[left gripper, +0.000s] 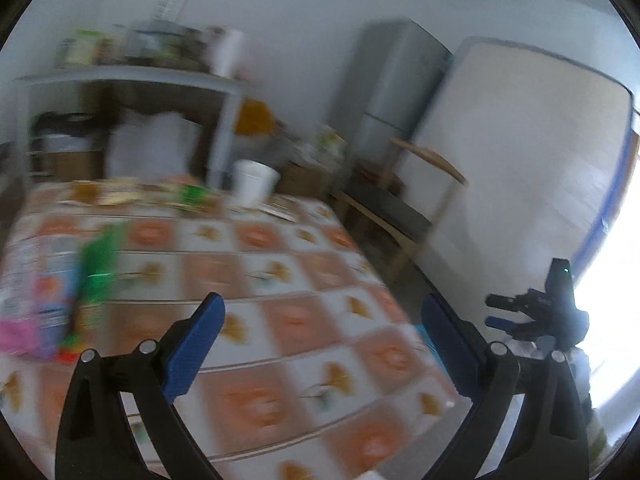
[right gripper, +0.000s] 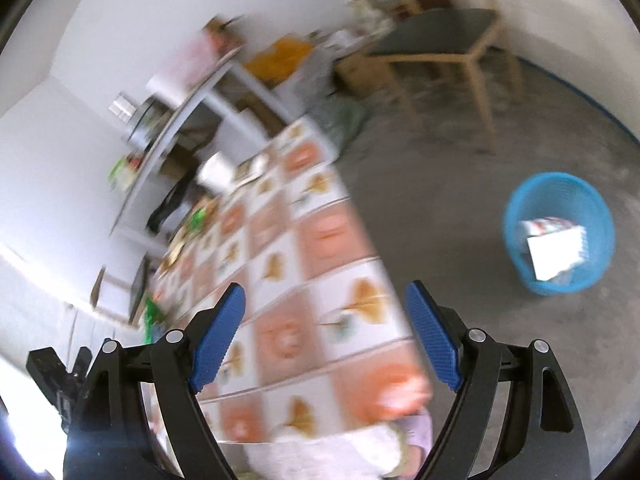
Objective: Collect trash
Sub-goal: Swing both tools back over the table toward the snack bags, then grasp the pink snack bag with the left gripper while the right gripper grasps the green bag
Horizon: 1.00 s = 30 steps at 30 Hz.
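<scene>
Both views are blurred by motion. My left gripper (left gripper: pixel 322 300) is open above the table (left gripper: pixel 296 320) with its orange-and-white patterned cloth, nothing between its fingers. Trash lies at the table's left: a green wrapper (left gripper: pixel 100 264), a colourful packet (left gripper: pixel 44 288) and something pink (left gripper: pixel 16 336). More wrappers (left gripper: pixel 120 196) and a white cup (left gripper: pixel 254 184) sit at the far end. My right gripper (right gripper: pixel 326 288) is open and holds nothing, over the table's edge (right gripper: pixel 360 300). On the floor to its right stands a blue mesh basket (right gripper: pixel 516 216) with paper and wrappers (right gripper: pixel 552 248) inside.
A wooden chair (left gripper: pixel 400 216) stands past the table's far right corner, beside a grey fridge (left gripper: pixel 396 88) and a large pale panel (left gripper: pixel 520 160) leaning on the wall. A cluttered grey shelf (left gripper: pixel 132 76) is behind the table. Bare concrete floor (right gripper: pixel 440 200) surrounds the basket.
</scene>
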Available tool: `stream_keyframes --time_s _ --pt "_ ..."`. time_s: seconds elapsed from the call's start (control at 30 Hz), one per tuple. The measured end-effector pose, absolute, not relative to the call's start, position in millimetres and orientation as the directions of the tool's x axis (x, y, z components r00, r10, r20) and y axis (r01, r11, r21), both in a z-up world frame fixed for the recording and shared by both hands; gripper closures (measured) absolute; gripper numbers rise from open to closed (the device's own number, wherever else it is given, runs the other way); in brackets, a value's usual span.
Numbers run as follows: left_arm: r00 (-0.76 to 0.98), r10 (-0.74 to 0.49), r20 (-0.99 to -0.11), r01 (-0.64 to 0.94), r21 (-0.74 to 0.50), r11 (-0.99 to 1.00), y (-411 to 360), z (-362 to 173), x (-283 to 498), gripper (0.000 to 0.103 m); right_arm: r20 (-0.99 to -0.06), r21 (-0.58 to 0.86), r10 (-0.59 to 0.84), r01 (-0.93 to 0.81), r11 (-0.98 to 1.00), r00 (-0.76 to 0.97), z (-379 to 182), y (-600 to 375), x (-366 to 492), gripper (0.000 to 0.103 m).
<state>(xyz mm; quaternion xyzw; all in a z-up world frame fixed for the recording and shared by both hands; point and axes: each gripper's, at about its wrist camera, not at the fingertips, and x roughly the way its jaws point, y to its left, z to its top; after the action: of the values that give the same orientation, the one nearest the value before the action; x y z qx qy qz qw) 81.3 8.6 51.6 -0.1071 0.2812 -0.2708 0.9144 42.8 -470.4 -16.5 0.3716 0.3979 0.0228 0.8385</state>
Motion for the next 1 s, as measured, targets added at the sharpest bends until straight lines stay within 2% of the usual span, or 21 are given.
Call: stream_keyframes --time_s 0.17,0.27,0.4,0.7,0.87,1.0 --pt "0.819 -0.380 -0.429 0.238 -0.349 0.906 100.0 45.0 71.0 0.007 -0.623 0.672 0.480 0.109 0.732 0.617 0.2 -397.8 97.8 0.022" --pt "0.849 -0.269 -0.455 0.095 -0.368 0.925 157.7 30.2 70.6 0.007 -0.612 0.690 0.554 0.038 0.723 0.565 5.7 -346.0 127.6 0.019" --pt "0.844 -0.192 -0.500 -0.024 -0.394 0.919 204.6 9.2 76.9 0.009 -0.593 0.728 0.658 -0.040 0.685 0.465 3.9 -279.0 163.7 0.019" --pt "0.762 -0.193 -0.618 -0.126 -0.434 0.892 260.7 -30.4 127.7 0.018 -0.595 0.771 0.759 -0.077 0.632 0.266 -12.2 -166.4 224.3 0.019" --pt "0.666 -0.213 -0.715 -0.125 -0.388 0.913 263.9 -51.1 172.8 0.020 -0.591 0.790 0.783 -0.058 0.611 0.192 -23.9 -122.3 256.0 0.019" --pt "0.589 -0.216 -0.779 -0.143 -0.364 0.920 259.1 -71.7 194.9 0.034 -0.588 0.797 0.793 -0.054 0.602 0.158 -31.4 -95.1 276.8 0.020"
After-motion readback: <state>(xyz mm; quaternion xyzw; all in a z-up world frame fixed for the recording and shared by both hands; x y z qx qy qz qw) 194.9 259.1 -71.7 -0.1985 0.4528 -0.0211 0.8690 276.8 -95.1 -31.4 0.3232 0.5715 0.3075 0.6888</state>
